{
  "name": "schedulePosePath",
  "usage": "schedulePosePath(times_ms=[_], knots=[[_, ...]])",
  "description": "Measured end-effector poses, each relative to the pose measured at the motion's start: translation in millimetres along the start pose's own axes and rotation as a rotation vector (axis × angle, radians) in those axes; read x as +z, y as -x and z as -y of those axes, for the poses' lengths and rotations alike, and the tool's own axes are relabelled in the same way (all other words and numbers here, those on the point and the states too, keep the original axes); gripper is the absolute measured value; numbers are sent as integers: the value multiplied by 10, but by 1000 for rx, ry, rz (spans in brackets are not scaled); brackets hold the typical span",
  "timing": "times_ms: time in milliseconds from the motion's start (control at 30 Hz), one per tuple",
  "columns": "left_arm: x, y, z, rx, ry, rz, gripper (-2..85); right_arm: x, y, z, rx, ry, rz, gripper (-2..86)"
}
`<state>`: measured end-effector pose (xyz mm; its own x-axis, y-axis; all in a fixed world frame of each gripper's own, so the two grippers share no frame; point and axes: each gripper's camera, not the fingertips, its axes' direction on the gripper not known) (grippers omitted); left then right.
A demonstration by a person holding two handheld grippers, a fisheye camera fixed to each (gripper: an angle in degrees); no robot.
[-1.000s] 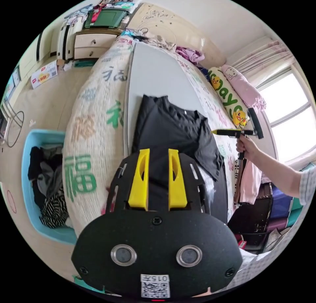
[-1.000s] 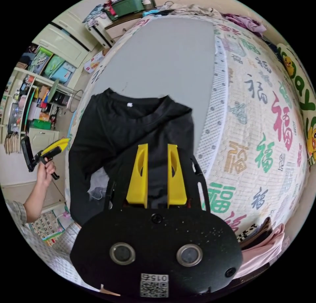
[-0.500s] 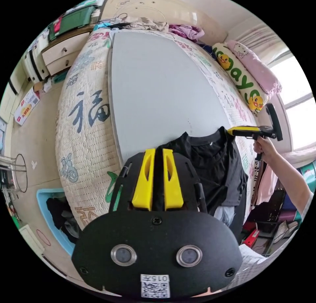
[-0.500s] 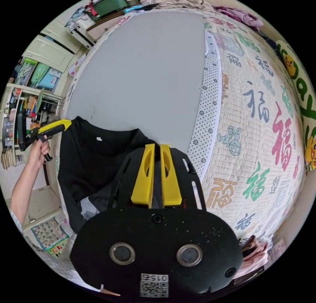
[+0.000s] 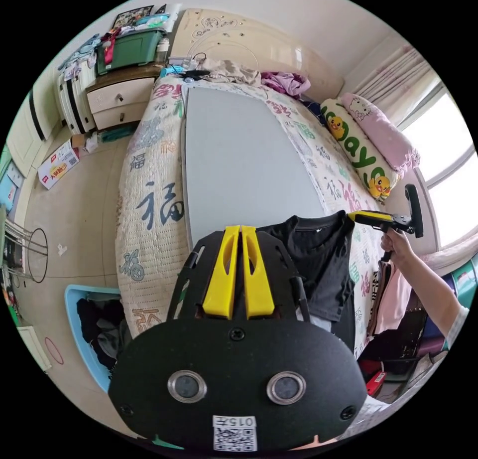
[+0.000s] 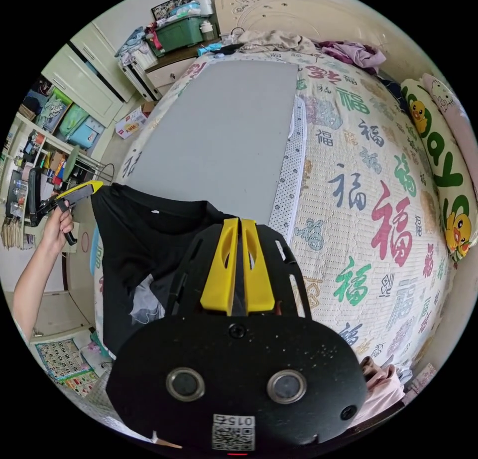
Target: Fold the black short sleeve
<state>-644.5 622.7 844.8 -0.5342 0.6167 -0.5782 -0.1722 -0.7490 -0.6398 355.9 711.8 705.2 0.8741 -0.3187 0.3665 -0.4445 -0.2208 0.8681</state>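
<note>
Black shirt stretched over the bed's near edge, each shoulder clamped by a claw, left claw and right claw, lower hem hidden behind them.

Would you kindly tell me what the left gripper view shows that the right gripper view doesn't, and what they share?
Left gripper view: a blue basket of clothes on the floor, a bright window, and the right gripper pinching one shirt shoulder.
Right gripper view: crowded shelves, a printed sheet on the floor, and the left gripper pinching the other shoulder.
Both: the black shirt stretched between shut jaws at the bed's near end, the grey mat, the patterned bedspread, the duck pillow and the green box.
</note>
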Motion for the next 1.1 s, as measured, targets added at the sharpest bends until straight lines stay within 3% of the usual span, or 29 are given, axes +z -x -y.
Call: schedulePosePath(times_ms=[167,300,467,667,900,1100], knots=[[-482,-181,-432,38,-116,-89,-6,-750,121,-430,-35,-118,108,0],[-788,-300,-1219,90,-74,-129,-6,-1217,247,-1318,-105,-130,201,0],[-934,-623,-2820,122,142,-284,-5,-1409,702,-3047,-136,72,281,0],[-728,-801,-4157,-30,324,-257,-3,-1032,1032,-4397,-31,302,350,-2],[-521,-936,-4547,-116,408,-185,7,-684,1268,-4980,-103,471,284,-4],[-761,-1316,-4407,-64,385,-124,43,-1070,1521,-4963,-233,372,245,85]])
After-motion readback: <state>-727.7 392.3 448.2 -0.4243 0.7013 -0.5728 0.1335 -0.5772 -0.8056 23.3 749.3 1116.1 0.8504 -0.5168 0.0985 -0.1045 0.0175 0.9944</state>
